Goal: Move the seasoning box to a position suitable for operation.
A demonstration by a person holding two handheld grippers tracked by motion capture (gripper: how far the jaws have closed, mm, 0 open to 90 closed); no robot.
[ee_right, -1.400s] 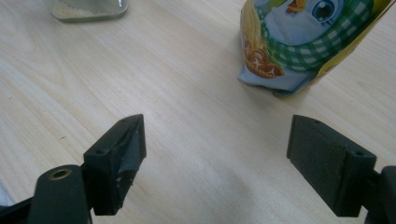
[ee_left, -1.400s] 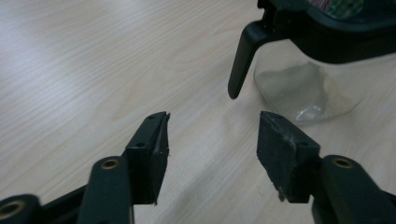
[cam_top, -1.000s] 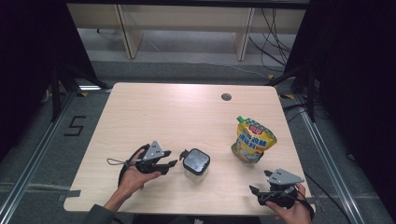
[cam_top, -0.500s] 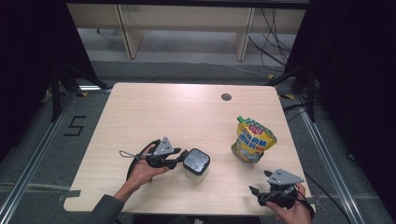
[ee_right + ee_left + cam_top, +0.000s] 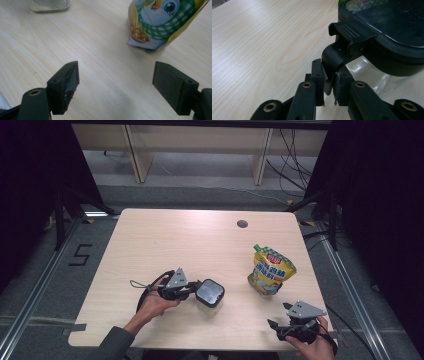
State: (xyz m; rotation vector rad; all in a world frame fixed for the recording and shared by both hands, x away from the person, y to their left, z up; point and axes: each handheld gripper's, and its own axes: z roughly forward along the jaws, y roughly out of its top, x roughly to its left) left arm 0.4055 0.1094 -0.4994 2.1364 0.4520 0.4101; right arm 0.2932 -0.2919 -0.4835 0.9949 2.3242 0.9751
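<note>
From the high view, I see my left gripper (image 5: pixel 192 289) lying low on the pale wooden tabletop (image 5: pixel 165 240), its tips right against the left side of the clear glass jar with the black square snap lid (image 5: pixel 210 294). The jar stands near the front edge, a little left of centre. Well to its right stands the yellow and green stand-up snack pouch (image 5: pixel 271 270), upright, with the small round cable hole (image 5: pixel 242 224) in the tabletop beyond it. My right gripper (image 5: pixel 280 324) sits at the front right corner, near the pouch but apart from it.

In the left gripper view, the jaws have just been closing, and they now pinch the black latch tab (image 5: pixel 334 61) that hangs from the jar lid's rim (image 5: pixel 384 42). The tab sits between the pads (image 5: pixel 318 75), which press on it from both sides. Clear glass shows under the lid.

In the right gripper view, my jaws stand wide apart with bare tabletop (image 5: pixel 105 65) between them and nothing held. The pouch (image 5: pixel 160 22) stands ahead and to the right, and the base of the jar (image 5: pixel 50 5) shows at the top left.
</note>
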